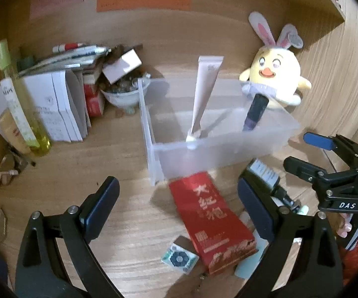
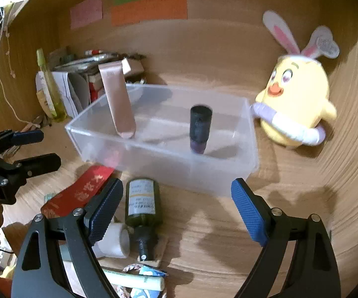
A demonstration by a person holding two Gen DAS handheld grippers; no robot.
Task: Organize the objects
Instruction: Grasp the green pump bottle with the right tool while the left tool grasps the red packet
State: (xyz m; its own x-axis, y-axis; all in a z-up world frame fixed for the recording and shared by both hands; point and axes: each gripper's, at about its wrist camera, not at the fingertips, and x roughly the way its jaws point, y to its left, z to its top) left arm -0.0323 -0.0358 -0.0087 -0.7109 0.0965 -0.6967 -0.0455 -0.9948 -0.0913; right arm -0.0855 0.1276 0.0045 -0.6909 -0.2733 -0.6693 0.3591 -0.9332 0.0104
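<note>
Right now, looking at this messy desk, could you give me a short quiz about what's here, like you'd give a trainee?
1. True or false: the clear plastic bin holds two items.
2. Which lies nearest the right hand-held gripper? A) dark green bottle B) chick plush C) yellow spray bottle
3. Fill in: the red packet lies ____ the bin.

Key: 1 true, the pink tube and dark stick; 2 A; 3 outside, in front.
</note>
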